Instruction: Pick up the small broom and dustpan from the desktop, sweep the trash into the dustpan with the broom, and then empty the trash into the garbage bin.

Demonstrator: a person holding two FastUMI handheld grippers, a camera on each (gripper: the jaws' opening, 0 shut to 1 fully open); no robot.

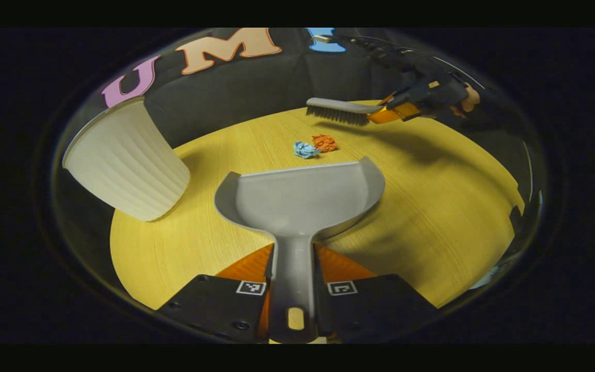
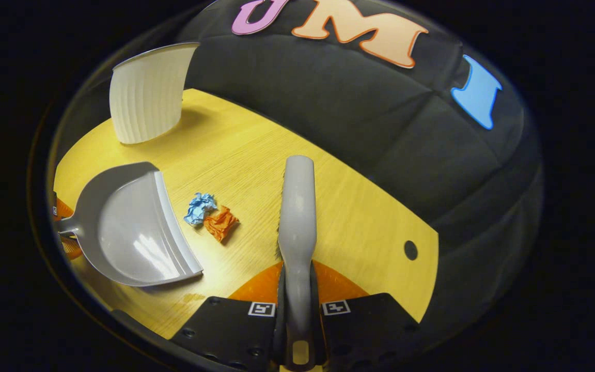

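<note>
In the left gripper view my left gripper [image 1: 292, 268] is shut on the handle of the grey dustpan [image 1: 297, 199], whose open mouth faces two crumpled paper scraps, one blue [image 1: 305, 150] and one orange [image 1: 324, 142]. Farther off, the right gripper [image 1: 395, 111] holds the grey broom [image 1: 336, 111] in the air above the table. In the right gripper view my right gripper [image 2: 297, 289] is shut on the broom [image 2: 297, 206], which points away from me. The blue scrap [image 2: 199, 207] and orange scrap [image 2: 221, 222] lie left of the broom, between it and the dustpan [image 2: 132, 227].
A white ribbed garbage bin [image 1: 127, 160] stands on the yellow wooden table [image 1: 432, 206], left of the dustpan; it is at the table's far left [image 2: 145, 93] in the right gripper view. A small round hole [image 2: 410, 250] marks the tabletop near its right edge.
</note>
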